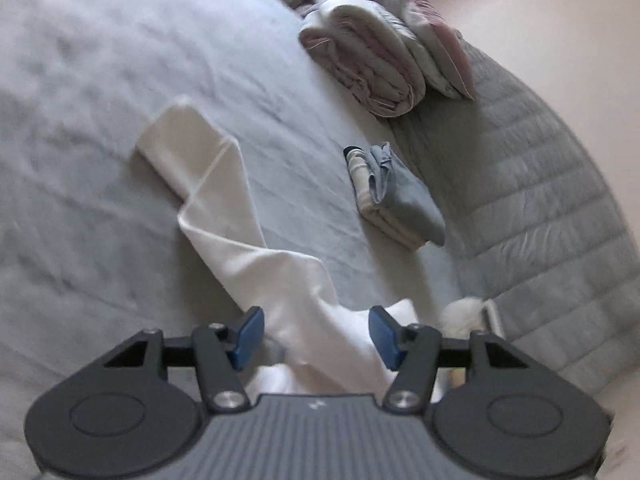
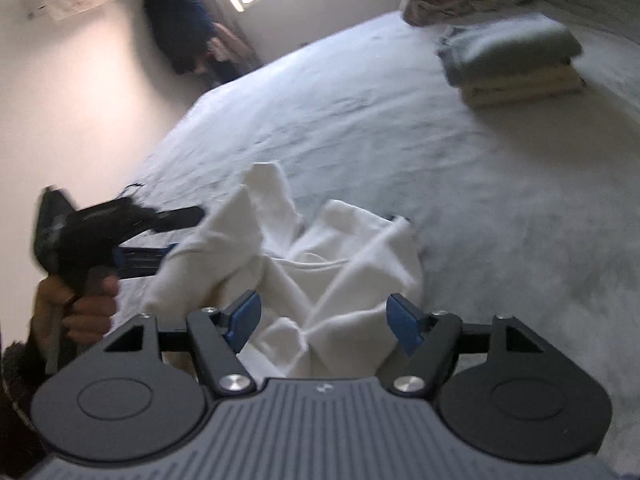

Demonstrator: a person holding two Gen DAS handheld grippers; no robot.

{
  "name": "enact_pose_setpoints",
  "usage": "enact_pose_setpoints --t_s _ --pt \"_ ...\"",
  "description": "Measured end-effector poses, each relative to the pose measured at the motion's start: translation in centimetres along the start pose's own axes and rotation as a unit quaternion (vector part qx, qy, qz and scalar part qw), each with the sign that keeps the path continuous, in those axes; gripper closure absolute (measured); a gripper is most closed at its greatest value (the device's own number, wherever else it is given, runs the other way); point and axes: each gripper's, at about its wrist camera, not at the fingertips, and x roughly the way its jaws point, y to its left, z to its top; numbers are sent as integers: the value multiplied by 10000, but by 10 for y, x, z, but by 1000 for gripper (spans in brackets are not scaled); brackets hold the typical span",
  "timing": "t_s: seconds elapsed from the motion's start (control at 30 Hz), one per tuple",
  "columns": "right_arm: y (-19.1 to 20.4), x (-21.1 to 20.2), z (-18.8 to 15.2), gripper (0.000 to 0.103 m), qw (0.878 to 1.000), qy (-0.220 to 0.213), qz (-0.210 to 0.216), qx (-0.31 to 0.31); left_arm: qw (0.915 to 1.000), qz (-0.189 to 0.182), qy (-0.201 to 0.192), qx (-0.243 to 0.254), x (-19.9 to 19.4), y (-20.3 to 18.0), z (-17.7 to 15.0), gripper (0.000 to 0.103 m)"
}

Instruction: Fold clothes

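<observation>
- Your left gripper [image 1: 316,334]: jaws wide apart, nothing pinched, w/ 1 white garment [image 1: 240,232] running btwn them from lower centre.
- Your right gripper [image 2: 323,322]: also spread, over the crumpled cloth.
- 2 folded stacks: pink-white bundle [image 1: 372,48] upper right, blue-cream pile [image 1: 394,196] centre right, on the bed [image 1: 80,120].

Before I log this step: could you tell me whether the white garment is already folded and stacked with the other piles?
No, the white garment lies crumpled on the bed, apart from the folded pile.

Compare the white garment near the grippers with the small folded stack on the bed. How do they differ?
The white garment lies loose and crumpled; the folded stack is neat and squared. The garment is plain white; the stack is grey-blue over cream layers. Both rest on the bed.
</observation>
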Motion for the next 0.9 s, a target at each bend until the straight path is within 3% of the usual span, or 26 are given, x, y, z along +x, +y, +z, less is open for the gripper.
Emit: enact_pose_setpoints --t_s 0.1,0.17,0.27,0.33,0.37,0.43,0.5,0.6,0.9 --pt "9 6 -1 29 9995 137 273 -37 9991 -134 99 -390 10 3 -1 45" --pt "17 13 -3 29 9989 271 382 -100 9991 48 11 -432 15 2 -4 48" --pt "29 27 -7 30 9977 499 400 -240 9985 229 -62 -498 24 2 -8 66" --pt "34 37 -9 32 9968 644 371 -302 9981 295 -81 -533 27 1 -11 94" --pt "35 41 -11 37 9964 705 338 -325 9979 351 -105 -534 28 1 -12 98" --pt "37 50 -13 63 9956 834 253 -337 9963 673 -363 -396 23 -3 -15 98" --pt "36 55 -14 75 9955 888 179 -264 9915 1034 -785 -34 10 -13 -18 99" --pt "30 49 -10 90 9977 665 80 -65 9826 1242 -1351 276 -15 -22 -19 99" --pt "12 12 9 95 9954 -486 -701 429 9440 1971 -2601 481 -87 -17 -13 99"
